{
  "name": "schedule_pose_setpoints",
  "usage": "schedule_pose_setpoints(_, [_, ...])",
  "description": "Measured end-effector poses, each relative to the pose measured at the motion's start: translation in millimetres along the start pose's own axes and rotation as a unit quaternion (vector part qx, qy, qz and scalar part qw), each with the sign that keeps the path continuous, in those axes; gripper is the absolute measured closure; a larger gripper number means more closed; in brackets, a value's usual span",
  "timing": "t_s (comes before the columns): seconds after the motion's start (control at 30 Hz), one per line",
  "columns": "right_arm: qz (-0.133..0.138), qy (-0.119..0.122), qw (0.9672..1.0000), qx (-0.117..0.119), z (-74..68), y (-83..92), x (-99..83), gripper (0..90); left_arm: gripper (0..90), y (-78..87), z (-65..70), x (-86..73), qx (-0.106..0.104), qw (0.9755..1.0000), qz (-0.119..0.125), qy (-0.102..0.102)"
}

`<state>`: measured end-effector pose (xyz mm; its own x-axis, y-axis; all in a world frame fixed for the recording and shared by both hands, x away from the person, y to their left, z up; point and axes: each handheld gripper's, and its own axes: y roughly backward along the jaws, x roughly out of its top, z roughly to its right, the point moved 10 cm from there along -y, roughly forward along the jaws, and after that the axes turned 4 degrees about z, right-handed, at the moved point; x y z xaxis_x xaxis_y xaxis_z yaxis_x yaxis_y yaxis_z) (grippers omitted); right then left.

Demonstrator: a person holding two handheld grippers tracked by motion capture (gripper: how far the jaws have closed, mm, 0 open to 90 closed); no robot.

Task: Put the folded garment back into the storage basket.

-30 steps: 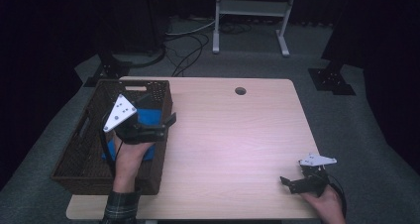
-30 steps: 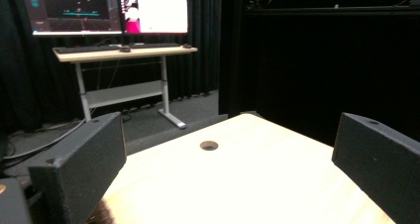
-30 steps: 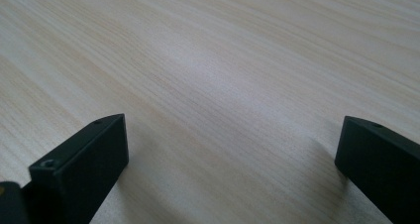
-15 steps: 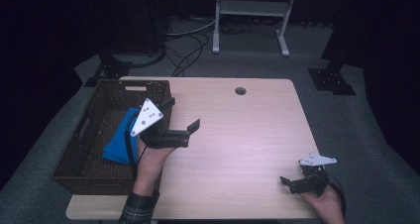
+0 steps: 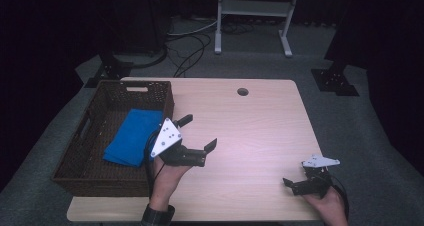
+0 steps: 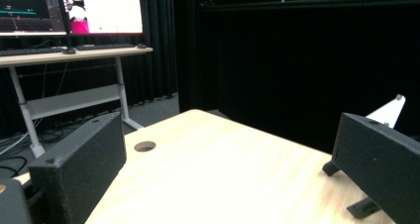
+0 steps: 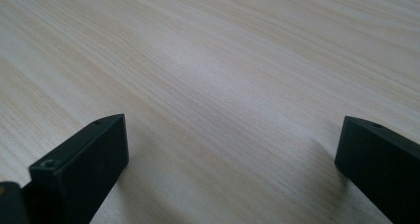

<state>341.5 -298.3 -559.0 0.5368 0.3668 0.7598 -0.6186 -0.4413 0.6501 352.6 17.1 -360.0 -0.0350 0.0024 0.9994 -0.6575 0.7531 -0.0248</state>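
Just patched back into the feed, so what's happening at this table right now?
A person holds a pair of tongs in each hand at a wooden table. The left tongs hang open and empty over the tabletop, just right of the brown wicker basket, where a folded blue cloth lies. The right tongs rest open at the table's near right corner, holding nothing.

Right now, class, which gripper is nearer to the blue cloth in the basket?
Left. The left gripper hovers just right of the basket holding the blue cloth; the right gripper sits at the table's far right near corner.
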Motion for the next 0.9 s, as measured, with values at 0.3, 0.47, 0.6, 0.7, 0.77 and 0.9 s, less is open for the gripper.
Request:
schedule_pose_setpoints(0.3, [-0.001,0.001,1.0,0.0,0.1,0.1,-0.1,0.0,0.1,-0.7,9.5,-25.7,0.0,1.0,-0.007,-0.001])
schedule_pose_setpoints(0.47, [-0.001,0.001,1.0,0.0,0.1,0.1,-0.1,0.0,0.1,-1.4,13.3,-36.5,-0.002,1.0,-0.006,0.001])
schedule_pose_setpoints(0.6, [-0.001,0.001,1.0,0.0,0.1,0.1,-0.1,0.0,0.1,-1.7,17.1,-46.0,-0.004,1.0,-0.004,0.003])
schedule_pose_setpoints(0.7, [-0.001,0.001,1.0,0.0,0.2,0.1,-0.1,0.0,0.1,-2.9,22.0,-53.9,-0.01,0.9999,0.0,0.001])
schedule_pose_setpoints(0.77, [-0.001,0.001,1.0,0.0,0.1,0.1,-0.2,0.0,0.1,-4.2,25.2,-60.5,-0.014,0.9999,-0.001,0.0])
schedule_pose_setpoints(0.9, [0.0,0.001,1.0,0.0,0.1,0.0,-0.1,0.0,0.1,-7.4,30.0,-75.3,-0.018,0.9998,-0.009,-0.004])
